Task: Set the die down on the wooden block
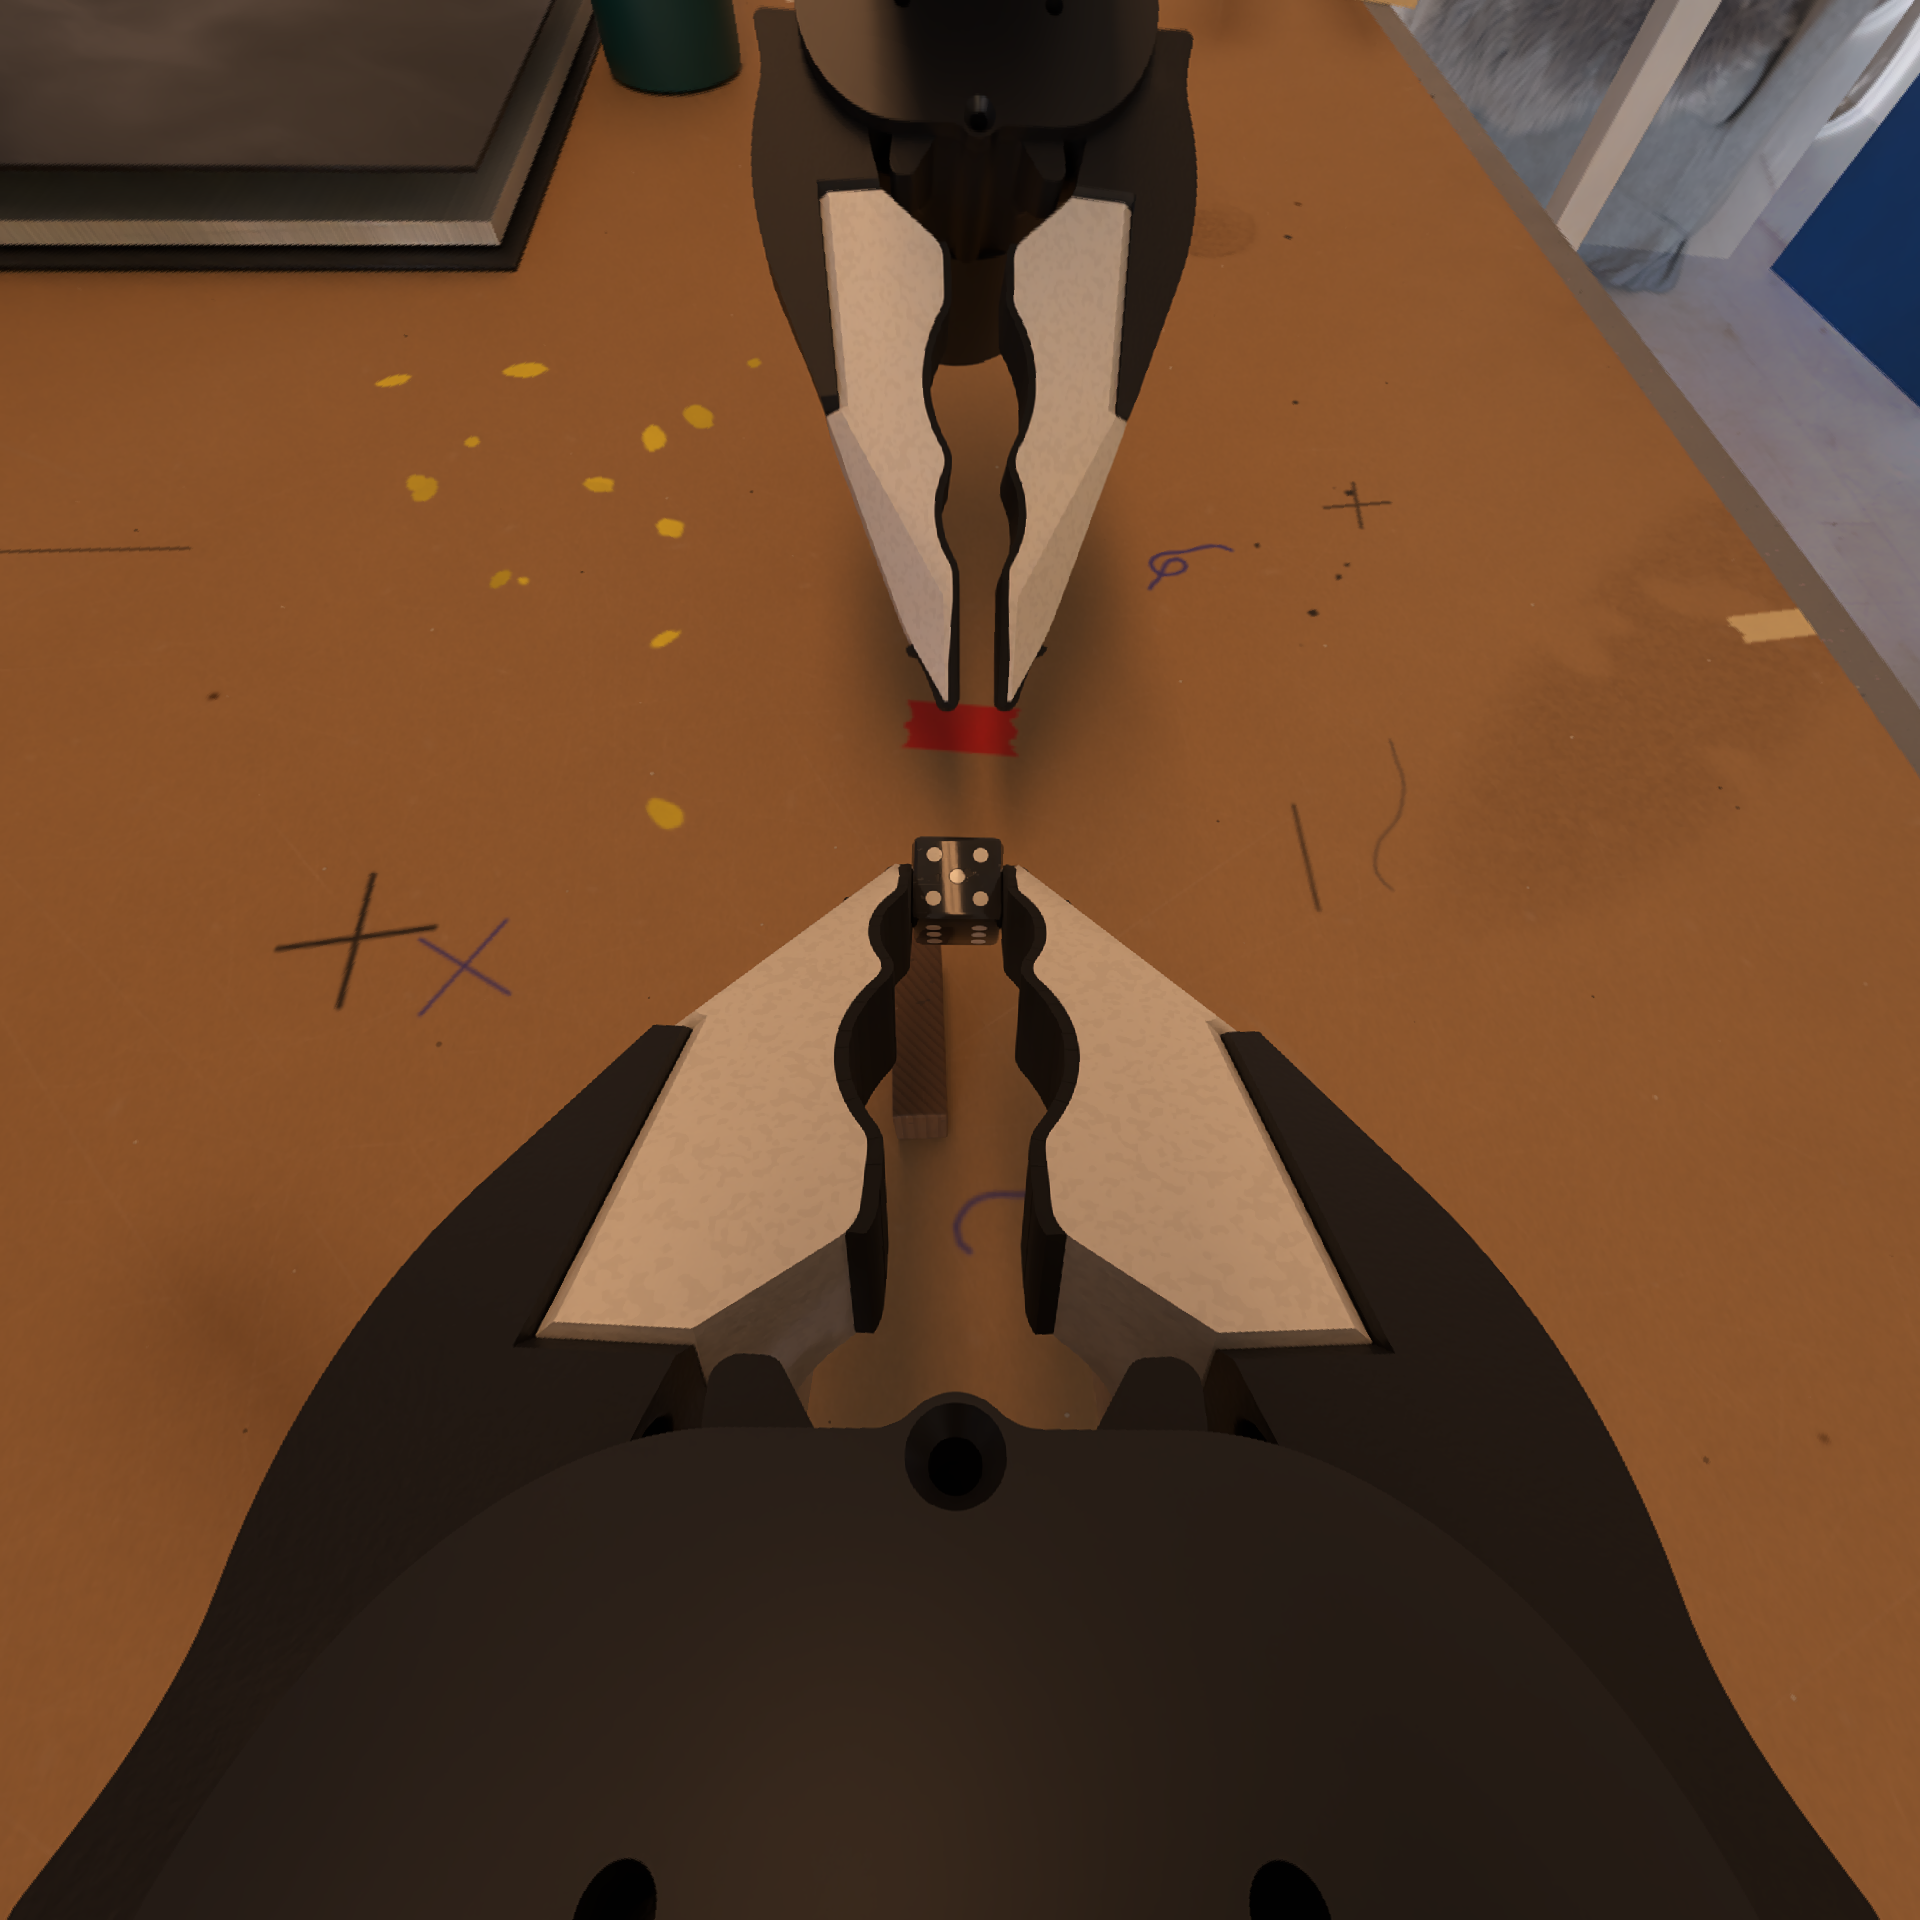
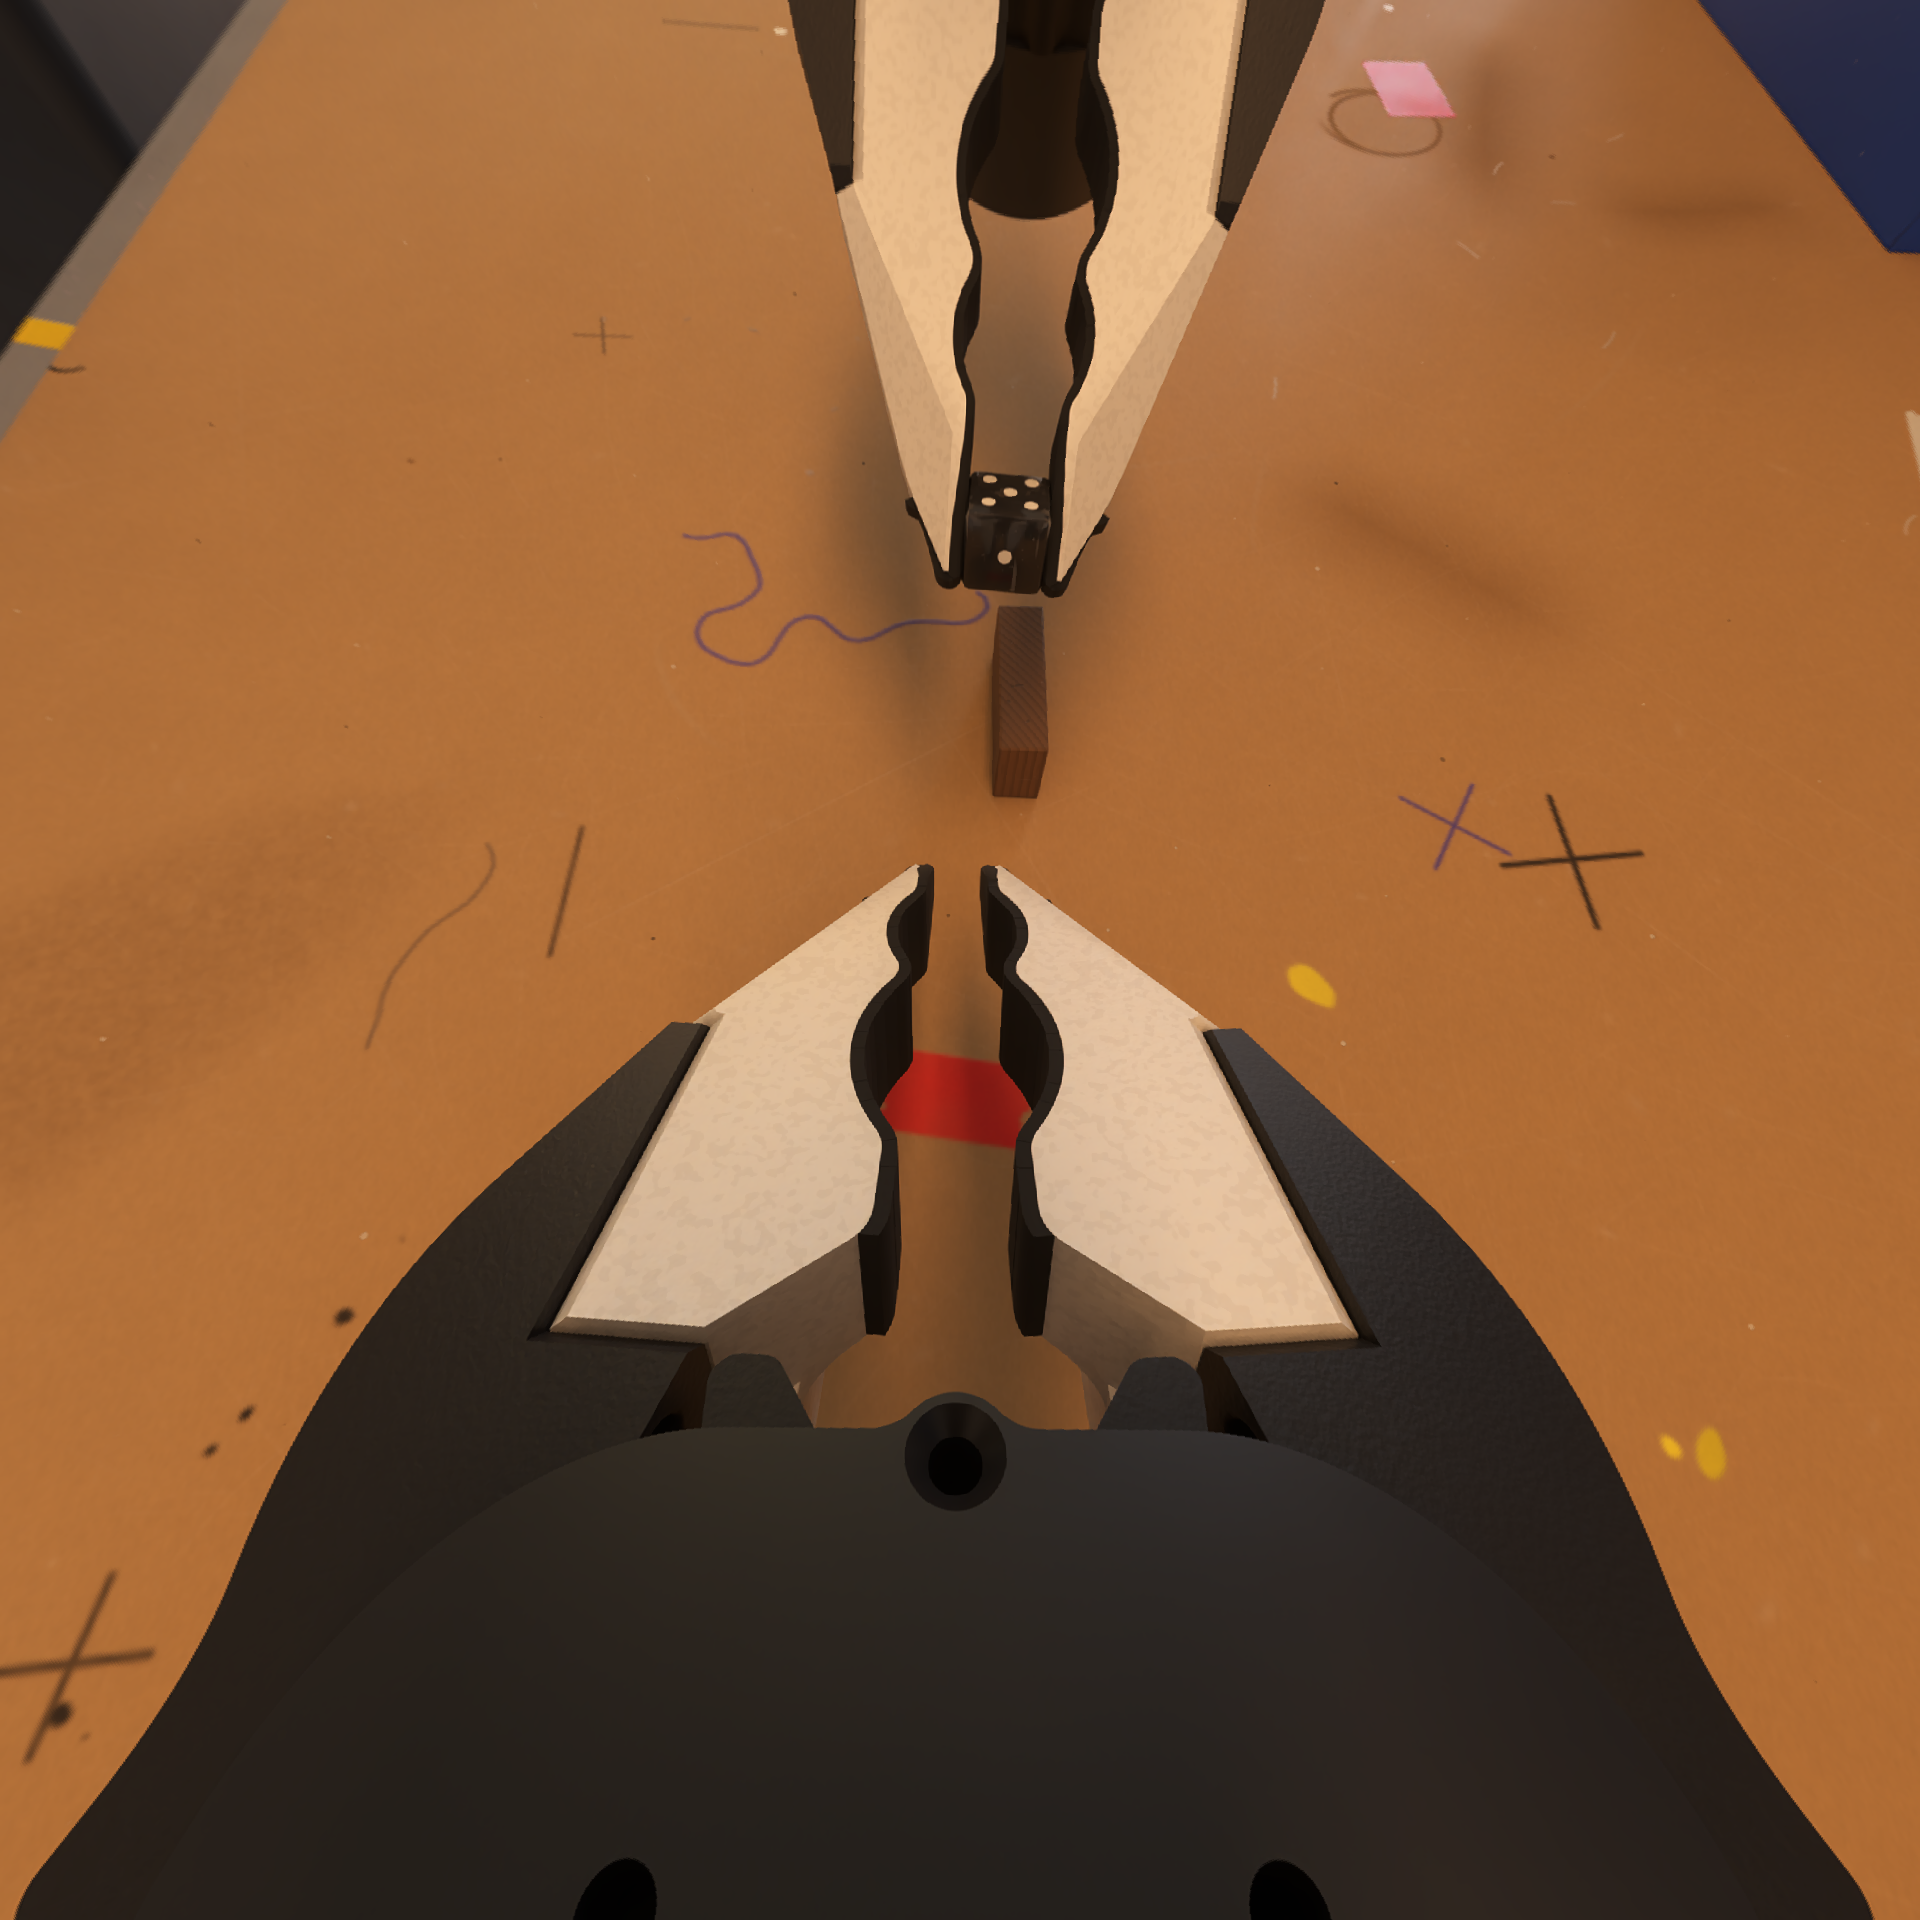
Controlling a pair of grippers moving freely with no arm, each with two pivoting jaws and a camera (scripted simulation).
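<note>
Your left gripper [image 1: 957, 891] pinches the black die [image 1: 957, 883].
It hangs above the wooden block [image 2: 1018, 698]; your right gripper [image 2: 957, 873] is slightly parted, empty.

A: Count, tabletop [image 1: 1455, 1039]?
B: Die [image 1: 957, 891], black: one. Wooden block [image 2: 1017, 701]: one. Grippers: two, the left gripper [image 1: 957, 883] and the right gripper [image 2: 957, 878].
A: Other items?
B: Red tape [image 1: 961, 727]: one. Green cup [image 1: 665, 47], far edge: one. Pink note [image 2: 1406, 88]: one.
</note>
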